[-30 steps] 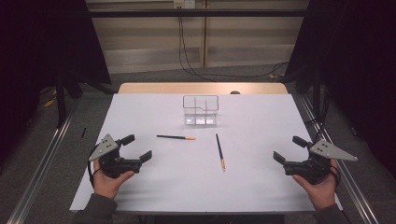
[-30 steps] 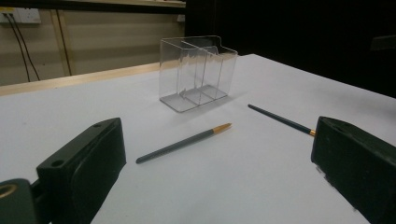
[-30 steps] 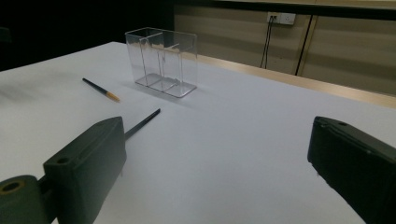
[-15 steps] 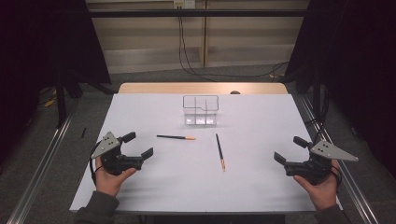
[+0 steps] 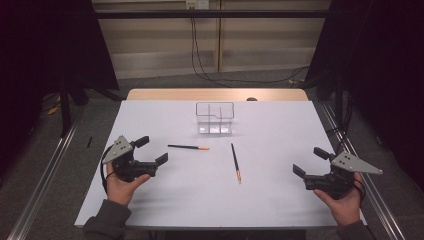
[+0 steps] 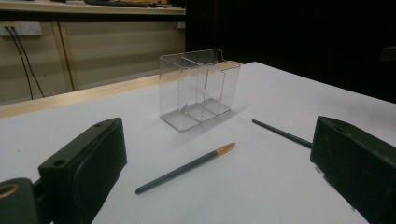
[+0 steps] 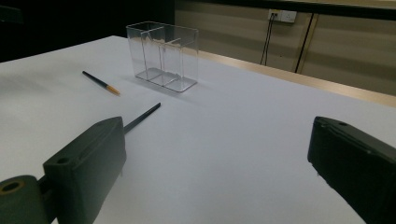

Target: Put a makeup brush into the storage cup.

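White table (image 5: 280,195), dark curtained room, clear organiser (image 5: 215,118), two pencils, both hand-held grippers wide open, empty

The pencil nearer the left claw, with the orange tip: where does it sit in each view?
High view: the pencil lies left of centre, in front of the clear organiser, orange tip toward the middle.
Left gripper view: it lies at centre, between the black jaws, tip up and right.
Right gripper view: it is at upper left, beyond the left jaw.
Shared landmark: the clear organiser.
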`<control>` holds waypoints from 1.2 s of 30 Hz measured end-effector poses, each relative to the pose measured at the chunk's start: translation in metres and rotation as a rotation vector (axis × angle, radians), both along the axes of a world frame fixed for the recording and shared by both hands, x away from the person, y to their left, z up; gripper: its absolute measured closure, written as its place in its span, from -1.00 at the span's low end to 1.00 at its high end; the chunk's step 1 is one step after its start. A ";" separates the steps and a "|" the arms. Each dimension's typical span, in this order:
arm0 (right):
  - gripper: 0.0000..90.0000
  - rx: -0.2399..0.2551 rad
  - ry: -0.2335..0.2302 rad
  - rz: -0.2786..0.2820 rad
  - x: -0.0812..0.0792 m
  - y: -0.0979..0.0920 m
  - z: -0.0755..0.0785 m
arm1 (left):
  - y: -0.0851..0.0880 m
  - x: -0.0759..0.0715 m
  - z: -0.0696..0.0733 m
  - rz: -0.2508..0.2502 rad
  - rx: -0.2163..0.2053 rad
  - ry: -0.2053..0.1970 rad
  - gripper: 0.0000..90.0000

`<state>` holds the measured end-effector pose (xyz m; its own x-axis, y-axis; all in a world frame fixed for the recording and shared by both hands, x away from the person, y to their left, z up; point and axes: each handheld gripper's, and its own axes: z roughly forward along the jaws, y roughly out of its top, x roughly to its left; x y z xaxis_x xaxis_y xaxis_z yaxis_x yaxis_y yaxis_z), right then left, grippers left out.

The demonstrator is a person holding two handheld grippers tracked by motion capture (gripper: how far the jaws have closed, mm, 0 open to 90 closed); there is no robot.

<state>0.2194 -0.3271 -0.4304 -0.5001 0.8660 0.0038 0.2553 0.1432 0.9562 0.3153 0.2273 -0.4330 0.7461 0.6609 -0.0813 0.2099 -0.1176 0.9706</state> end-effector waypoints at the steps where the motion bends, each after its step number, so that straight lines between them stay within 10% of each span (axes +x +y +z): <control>1: -0.92 -0.003 0.001 0.002 0.000 0.000 0.000 | 0.000 0.000 0.000 0.000 0.000 0.000 -0.92; 36: -0.92 -0.014 -0.007 -0.006 -0.003 -0.002 -0.001 | -0.042 0.046 0.007 -0.047 -0.015 -0.022 -0.92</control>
